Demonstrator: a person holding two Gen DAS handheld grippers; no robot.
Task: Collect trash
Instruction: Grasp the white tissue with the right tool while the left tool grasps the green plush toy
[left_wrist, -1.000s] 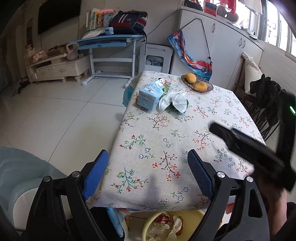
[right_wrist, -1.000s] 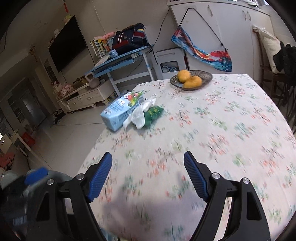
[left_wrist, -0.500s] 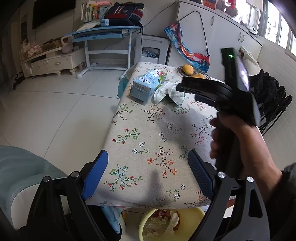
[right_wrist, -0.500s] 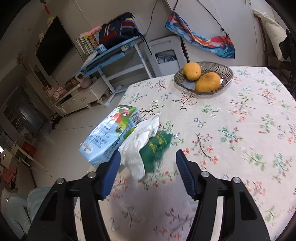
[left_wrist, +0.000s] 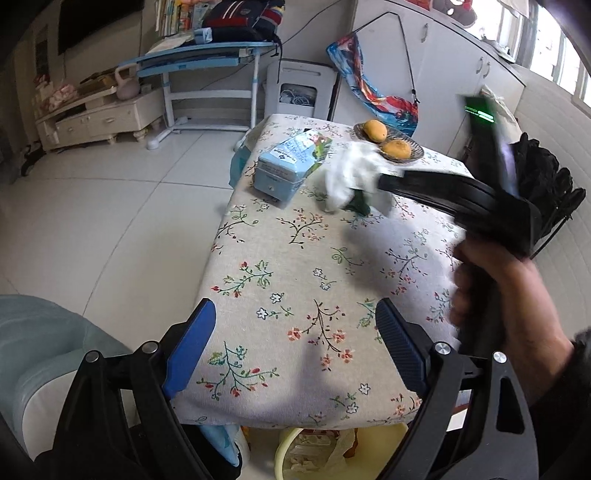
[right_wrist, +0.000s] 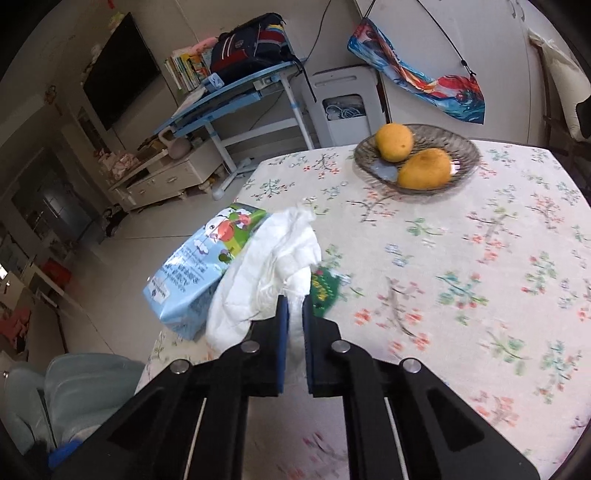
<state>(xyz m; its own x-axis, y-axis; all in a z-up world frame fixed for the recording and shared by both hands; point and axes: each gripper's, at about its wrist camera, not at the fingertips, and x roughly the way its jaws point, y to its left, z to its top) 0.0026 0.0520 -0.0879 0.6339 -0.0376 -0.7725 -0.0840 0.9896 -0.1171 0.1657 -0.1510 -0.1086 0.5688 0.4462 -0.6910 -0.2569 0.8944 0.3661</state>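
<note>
The right gripper is pinching the white tissue; its jaws have just been closing, and the blue pads are now pressing a fold of it between them. A green wrapper is lying just right of the tips, a blue carton to their left, touching the tissue. Ahead and to the right, a bowl is holding two mangoes. The left gripper is hanging wide and empty over the near edge of the table. Below it, a yellow bin is holding crumpled wrappers.
</note>
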